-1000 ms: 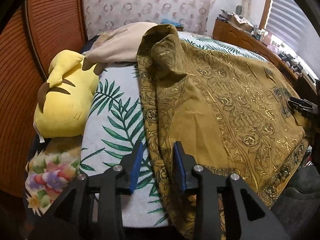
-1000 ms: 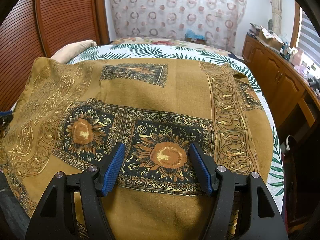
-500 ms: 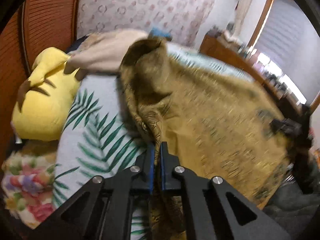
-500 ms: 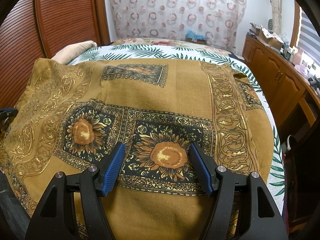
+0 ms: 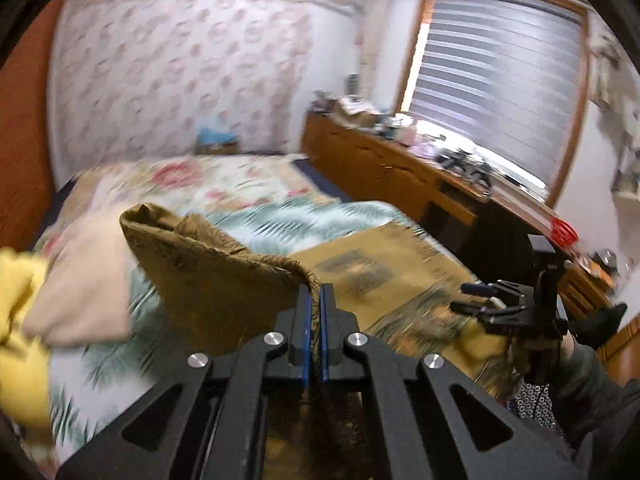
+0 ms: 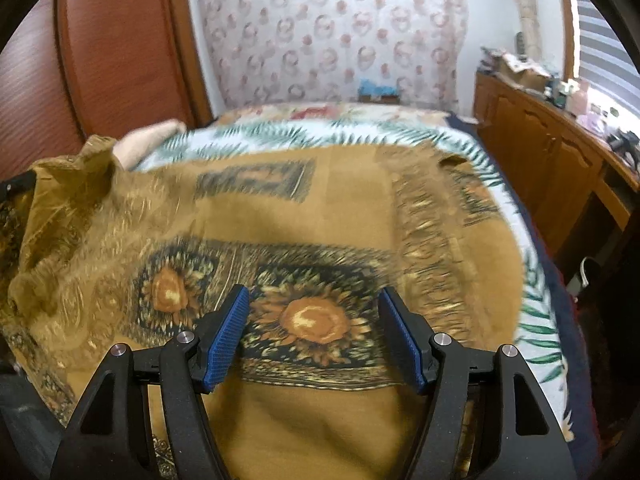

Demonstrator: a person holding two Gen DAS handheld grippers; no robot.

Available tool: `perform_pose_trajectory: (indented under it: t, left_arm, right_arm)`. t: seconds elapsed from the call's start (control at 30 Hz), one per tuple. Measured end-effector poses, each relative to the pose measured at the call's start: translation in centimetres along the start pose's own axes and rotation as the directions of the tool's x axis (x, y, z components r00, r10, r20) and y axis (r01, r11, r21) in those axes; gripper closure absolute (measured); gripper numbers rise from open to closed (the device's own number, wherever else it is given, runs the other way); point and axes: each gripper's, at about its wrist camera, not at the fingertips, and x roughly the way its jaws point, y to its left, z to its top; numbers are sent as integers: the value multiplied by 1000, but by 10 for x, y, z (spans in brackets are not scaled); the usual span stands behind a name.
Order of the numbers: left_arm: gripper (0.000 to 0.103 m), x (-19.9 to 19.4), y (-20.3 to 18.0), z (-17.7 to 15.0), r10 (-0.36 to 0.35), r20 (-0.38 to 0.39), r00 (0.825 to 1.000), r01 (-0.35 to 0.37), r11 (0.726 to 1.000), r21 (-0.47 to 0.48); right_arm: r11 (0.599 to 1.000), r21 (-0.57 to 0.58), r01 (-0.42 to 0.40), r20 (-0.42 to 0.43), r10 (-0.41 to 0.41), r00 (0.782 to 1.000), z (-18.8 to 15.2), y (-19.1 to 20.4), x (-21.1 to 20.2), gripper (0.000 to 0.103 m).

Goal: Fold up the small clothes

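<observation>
- Since the earlier frame: left gripper [image 5: 315,300] went from parted over the garment's edge to clamped on it, and that edge is now raised off the bed; the view has swung up toward the window.
- Left wrist view: fingers [image 5: 306,320] pressed together with a fold of the mustard patterned garment [image 5: 212,280] pinched between the blue pads. Lifted cloth stands like a tent in front of the gripper; the rest lies flat on the leaf-print bedspread [image 5: 280,220].
- Same view: beige pillow [image 5: 80,292] and yellow plush toy [image 5: 20,320] at left, wooden dresser [image 5: 380,168] under the blinds [image 5: 500,80] at right. Right gripper [image 5: 476,300] visible at the far edge of the garment, a sleeve [image 5: 580,380] behind it. Picture is blurred.
- Right wrist view: right gripper [image 6: 314,336] with fingers [image 6: 224,336] wide apart, nothing held, hovering over the sunflower panel of the garment [image 6: 340,208]. Can't tell if the tips touch the cloth.
- Same view: garment's left edge is bunched and raised; wooden headboard [image 6: 120,48] behind it.
</observation>
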Motion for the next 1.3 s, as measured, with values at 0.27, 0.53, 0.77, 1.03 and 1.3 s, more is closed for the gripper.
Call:
perform_pose_trajectory:
  t: [0.27,0.53,0.77,1.03,1.3]
  left_arm:
    - [103,56,-78,70,-171,-15,985,172,977,130]
    - [84,77,-112,89,-245,-103,964,259,952,165]
    - [75,73,-80,76,-128,-96,987,141,979,146]
    - [71,68,-35,42,-15,-106,994,26,994,103]
    - [70,75,-6,5,12,-155,988,-5,999,43]
  right_arm:
    - [998,6,65,98,-65,993,15,-24,-48,35]
    - [992,59,114,144,-121,982,18,-60,-83,35]
    - [993,46,113,117,-117,986,22,-65,-75,35]
    - [1000,-13,21,46,-20,999,51,-51,-32,35]
    - [998,-12,-62,-128,60,990,60,-45,34,40]
